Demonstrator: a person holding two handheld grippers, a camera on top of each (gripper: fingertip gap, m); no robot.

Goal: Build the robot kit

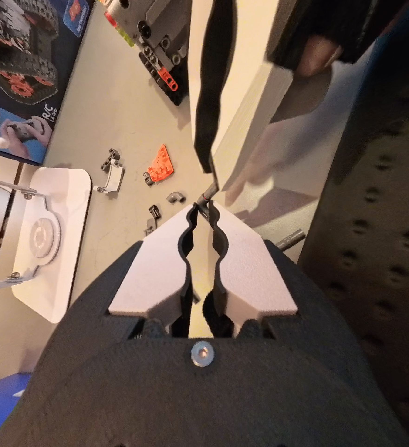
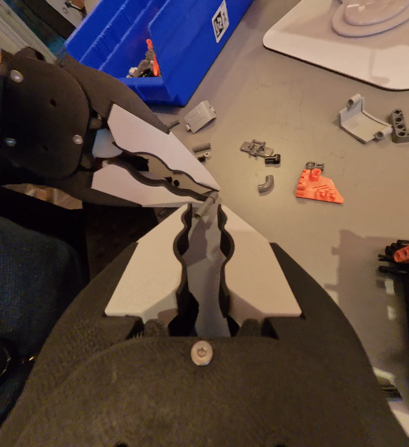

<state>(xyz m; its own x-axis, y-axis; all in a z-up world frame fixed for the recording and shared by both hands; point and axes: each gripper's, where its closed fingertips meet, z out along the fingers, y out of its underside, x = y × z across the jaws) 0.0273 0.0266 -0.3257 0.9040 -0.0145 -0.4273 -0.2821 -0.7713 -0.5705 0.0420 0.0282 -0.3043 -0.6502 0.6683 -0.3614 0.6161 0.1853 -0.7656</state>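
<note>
Where the left wrist view looks along its own fingers, the left gripper (image 1: 202,205) is seen clamped at its very tips on a short dark-grey plastic connector pin with a thin red ring (image 1: 205,196), held above the pale grey table (image 1: 116,121). The right gripper (image 1: 219,187) is met just beyond it, blurred. An orange wedge-shaped studded plate (image 1: 161,167) and a small grey elbow piece (image 1: 176,197) are left lying nearby. A printed cardboard kit box (image 1: 17,72) is propped at the far edge; its lettering is not repeated.

From the right wrist view, the right gripper's fingers are found slightly apart, with the pin's free end between their tips; contact cannot be judged. A blue plastic bin (image 2: 186,48) carries a square code sticker (image 2: 220,20).
</note>
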